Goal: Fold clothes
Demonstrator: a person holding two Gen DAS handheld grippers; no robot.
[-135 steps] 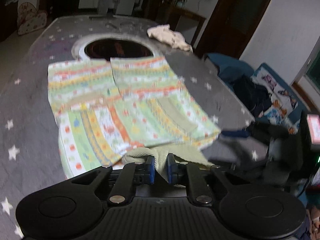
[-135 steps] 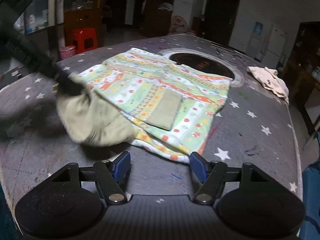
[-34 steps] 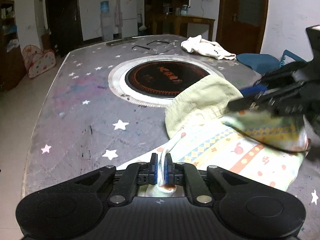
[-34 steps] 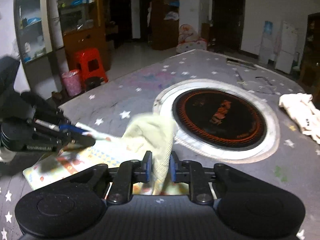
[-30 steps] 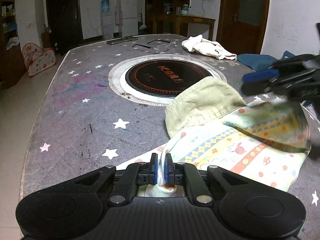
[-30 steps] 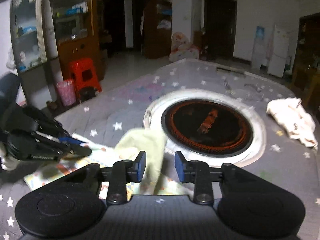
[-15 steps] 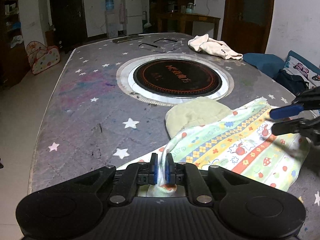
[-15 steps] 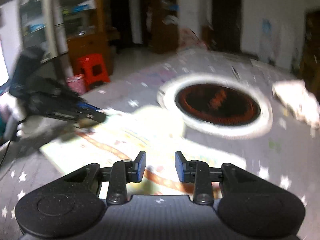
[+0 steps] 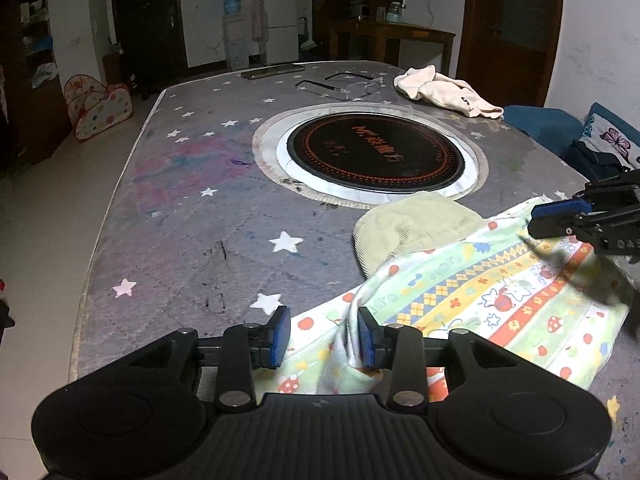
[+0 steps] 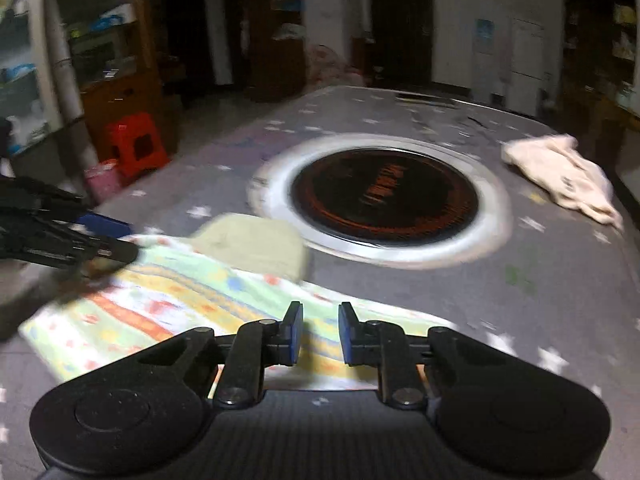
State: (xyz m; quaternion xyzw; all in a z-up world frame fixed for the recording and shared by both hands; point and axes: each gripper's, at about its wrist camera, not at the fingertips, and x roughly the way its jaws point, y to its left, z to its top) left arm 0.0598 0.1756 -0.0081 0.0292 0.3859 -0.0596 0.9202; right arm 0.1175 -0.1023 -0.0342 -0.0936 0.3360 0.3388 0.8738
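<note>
A folded child's garment (image 9: 480, 300) with green, yellow and orange print lies on the star-patterned table (image 9: 180, 208), its olive ribbed hood (image 9: 412, 228) sticking out toward the cooktop. My left gripper (image 9: 323, 336) sits at the garment's near edge with its jaws opening. A raised fold of cloth stands between them and leans on the right pad, unpinched. The right gripper (image 10: 320, 336) hovers low over the other edge of the garment (image 10: 180, 292), its jaws closing with nothing between them. Each gripper shows in the other's view: right gripper (image 9: 534, 222), left gripper (image 10: 128, 238).
A round black cooktop (image 9: 378, 156) with a steel ring is set into the table's middle. A cream cloth (image 9: 444, 94) lies at the far right corner, beside clear glasses (image 9: 344, 84). Blue cushions (image 9: 540, 124) stand past the right edge, and a red stool (image 10: 136, 146) on the left floor.
The left jaws have opened and let go of the garment's fold. The right gripper has sunk toward the garment with its jaws narrower. The garment now lies flat.
</note>
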